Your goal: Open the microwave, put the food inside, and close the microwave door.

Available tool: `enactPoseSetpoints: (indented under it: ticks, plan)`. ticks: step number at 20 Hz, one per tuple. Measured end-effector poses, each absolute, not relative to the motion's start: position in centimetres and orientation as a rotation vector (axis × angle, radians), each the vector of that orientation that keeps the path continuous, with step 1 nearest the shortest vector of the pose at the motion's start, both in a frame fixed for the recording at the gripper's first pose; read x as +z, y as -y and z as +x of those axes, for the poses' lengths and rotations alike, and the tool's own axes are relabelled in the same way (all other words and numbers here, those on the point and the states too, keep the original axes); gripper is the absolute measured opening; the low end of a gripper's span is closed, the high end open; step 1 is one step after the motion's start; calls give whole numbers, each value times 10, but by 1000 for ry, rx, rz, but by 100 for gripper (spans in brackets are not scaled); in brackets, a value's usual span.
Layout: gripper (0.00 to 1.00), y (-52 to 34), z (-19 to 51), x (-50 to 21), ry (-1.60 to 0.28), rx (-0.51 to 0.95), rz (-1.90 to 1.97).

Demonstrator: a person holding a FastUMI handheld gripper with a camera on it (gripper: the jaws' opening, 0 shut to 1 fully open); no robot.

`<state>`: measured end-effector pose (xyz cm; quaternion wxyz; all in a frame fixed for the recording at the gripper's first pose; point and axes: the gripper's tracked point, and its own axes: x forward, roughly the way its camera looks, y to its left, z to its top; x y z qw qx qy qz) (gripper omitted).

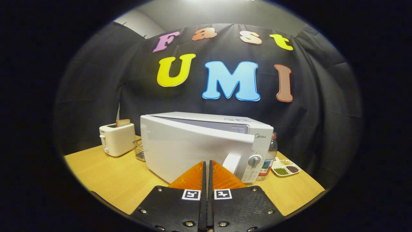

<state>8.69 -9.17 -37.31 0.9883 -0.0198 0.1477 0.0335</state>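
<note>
Gripper view: a wooden table [106,180] in a booth, seen along the two fingers toward a white microwave [206,145].
Far left: a white toaster [117,139] stands on the table, well left of the microwave, with a slice of toast [123,122] sticking up from its slot.
Beside the microwave, left: a small wire basket [139,150] sits just against the microwave's left side, partly hidden behind it; what it holds cannot be told.
Microwave: it stands near the middle of the table, its long axis running left to right, front facing the gripper.
Door: the microwave door [190,151] is hinged on the left and stands slightly ajar, its right edge swung a little toward the gripper, a gap showing along the top.
Door handle: a white handle [232,162] on the door's right edge, just ahead of the fingertips and a little to their right.
Controls: a round knob [254,160] on the panel at the microwave's right end.
Gripper: the gripper [207,162] has its fingers brought together with only a thin slit between them, nothing held; the tips lie in front of the door's lower part.
Right of the microwave: a clear plastic bottle [269,158] stands just beside the control panel.
Far right: a white divided dish [285,167] near the bottle holds beans in separate compartments, green, dark red and pale yellow.
</note>
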Motion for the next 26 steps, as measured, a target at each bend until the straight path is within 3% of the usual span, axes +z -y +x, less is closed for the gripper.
enactPoseSetpoints:
  ticks: [13, 20, 26]
  plan:
    - [1, 121, 195, -406, -340, -61, 13]
    - [3, 120, 186, -407, -382, -36, 65]
    - [3, 113, 119, -360, -312, 24, 55]
